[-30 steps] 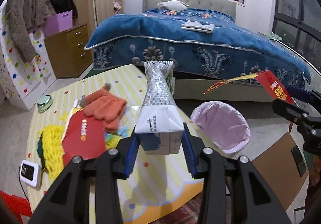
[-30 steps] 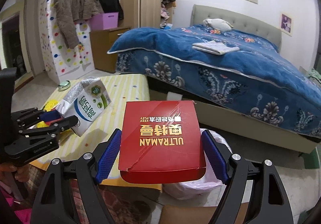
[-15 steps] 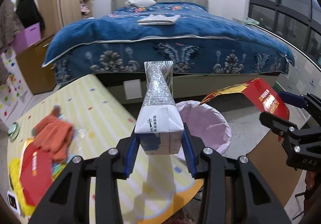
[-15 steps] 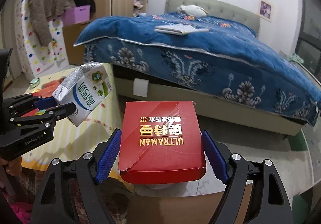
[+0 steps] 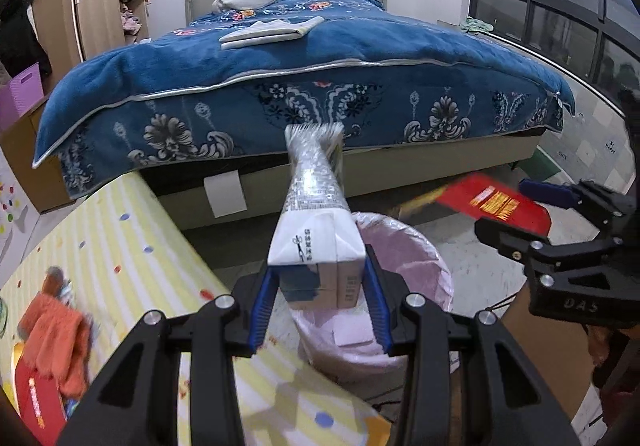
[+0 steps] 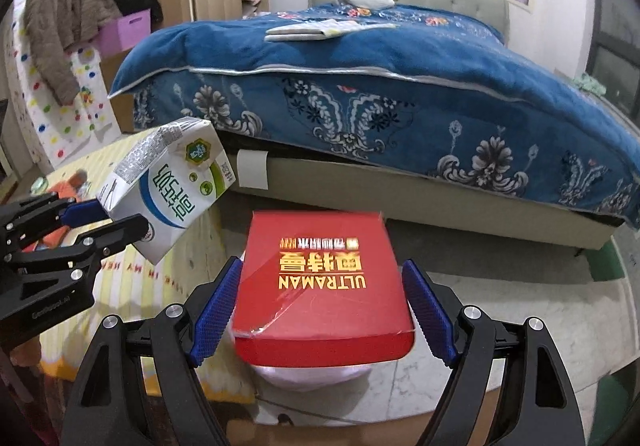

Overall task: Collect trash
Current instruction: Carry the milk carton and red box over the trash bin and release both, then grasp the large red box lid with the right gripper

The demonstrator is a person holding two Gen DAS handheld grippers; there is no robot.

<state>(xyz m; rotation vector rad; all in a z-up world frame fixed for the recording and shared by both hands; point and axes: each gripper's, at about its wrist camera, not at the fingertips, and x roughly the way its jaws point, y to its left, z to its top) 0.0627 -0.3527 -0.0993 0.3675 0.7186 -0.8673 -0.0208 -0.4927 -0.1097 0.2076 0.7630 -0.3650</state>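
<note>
Milk carton (image 5: 316,238) sits clamped between the left gripper (image 5: 318,298) fingers, hanging above the near rim of the pink-lined trash bin (image 5: 416,258). Right gripper (image 6: 320,310) fingers are spreading, gaps showing on both sides of the red Ultraman box (image 6: 322,286) (it looks blurred in the left wrist view), which is over the bin too. Beside the bin stands the yellow striped table (image 5: 132,246), with the blue bed (image 5: 304,78) beyond.
</note>
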